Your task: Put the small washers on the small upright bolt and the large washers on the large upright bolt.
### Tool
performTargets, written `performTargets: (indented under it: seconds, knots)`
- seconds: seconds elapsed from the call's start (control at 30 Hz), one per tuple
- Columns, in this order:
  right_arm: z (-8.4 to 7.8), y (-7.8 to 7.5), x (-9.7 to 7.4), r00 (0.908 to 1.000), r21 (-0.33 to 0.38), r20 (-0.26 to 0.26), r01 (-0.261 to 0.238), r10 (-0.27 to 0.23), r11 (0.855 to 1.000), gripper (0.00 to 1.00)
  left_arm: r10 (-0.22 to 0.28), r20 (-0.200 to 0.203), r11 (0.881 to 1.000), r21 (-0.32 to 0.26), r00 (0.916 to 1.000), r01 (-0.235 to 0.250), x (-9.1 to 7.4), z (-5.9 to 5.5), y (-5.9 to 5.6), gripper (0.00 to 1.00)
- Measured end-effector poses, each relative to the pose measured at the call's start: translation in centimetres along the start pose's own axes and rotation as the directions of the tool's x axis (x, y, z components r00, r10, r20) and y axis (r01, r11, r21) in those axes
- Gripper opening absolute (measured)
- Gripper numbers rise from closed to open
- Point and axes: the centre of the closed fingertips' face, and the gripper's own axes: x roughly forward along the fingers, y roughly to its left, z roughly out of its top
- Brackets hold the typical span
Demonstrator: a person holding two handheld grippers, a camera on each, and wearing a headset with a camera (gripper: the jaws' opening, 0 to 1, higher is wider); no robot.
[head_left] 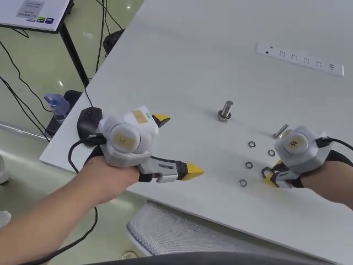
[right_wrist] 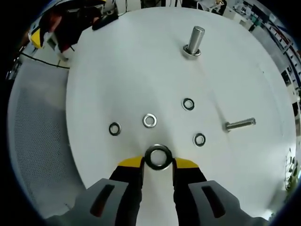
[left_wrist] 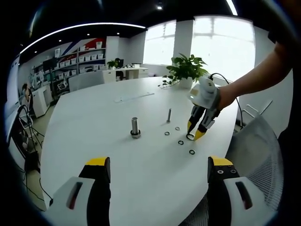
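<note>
The large upright bolt (head_left: 225, 110) (left_wrist: 135, 127) (right_wrist: 194, 40) stands mid-table with a washer at its base. To its right is the thin small bolt (head_left: 280, 131) (left_wrist: 169, 115) (right_wrist: 240, 124). Several small washers (head_left: 249, 164) (left_wrist: 180, 142) (right_wrist: 149, 120) lie loose in front of the bolts. My right gripper (head_left: 270, 178) (left_wrist: 196, 134) (right_wrist: 158, 164) is shut on a large washer (head_left: 267, 173) (right_wrist: 158, 157) low over the table. Off to the left, my left gripper (head_left: 179, 144) (left_wrist: 159, 165) hangs open with nothing between its yellow tips.
A white power strip (head_left: 300, 58) lies at the back right of the white table (head_left: 182, 61). A grey mesh chair (head_left: 165, 226) sits under the near edge. Cables and a black box (head_left: 88, 118) hang by the table's left corner.
</note>
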Motion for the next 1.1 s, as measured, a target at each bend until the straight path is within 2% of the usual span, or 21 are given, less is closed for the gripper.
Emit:
performTargets:
  seconds: [0.23, 0.5, 0.57, 0.8, 1.1]
  knots:
    - [0.11, 0.23, -0.18, 0.9997, 0.064, -0.004, -0.023, 0.024, 0.998, 0.27, -0.009, -0.027, 1.0, 0.013, 0.9996, 0.009, -0.07, -0.61, -0.15, 0.83]
    - [0.13, 0.19, -0.2, 0.9995, 0.059, -0.029, 0.016, -0.014, 0.998, 0.25, -0.012, -0.037, 1.0, 0.009, 0.9992, 0.013, -0.1, -0.98, -0.21, 0.83]
    - [0.09, 0.06, -0.25, 0.9994, 0.088, -0.031, 0.02, -0.017, 0.996, 0.25, -0.016, -0.034, 1.0, 0.009, 0.9993, 0.016, 0.01, -0.95, -0.3, 0.83]
    - [0.09, -0.47, -0.17, 0.9982, 0.077, -0.059, 0.013, -0.009, 0.997, 0.22, -0.017, -0.029, 1.0, 0.011, 0.9994, 0.017, 0.31, -0.47, -0.45, 0.82]
    - [-0.11, -0.2, -0.39, 0.9992, 0.082, -0.039, -0.001, 0.004, 0.997, 0.21, -0.02, -0.031, 1.0, 0.01, 0.9993, 0.02, 0.38, -0.31, -0.56, 0.8]
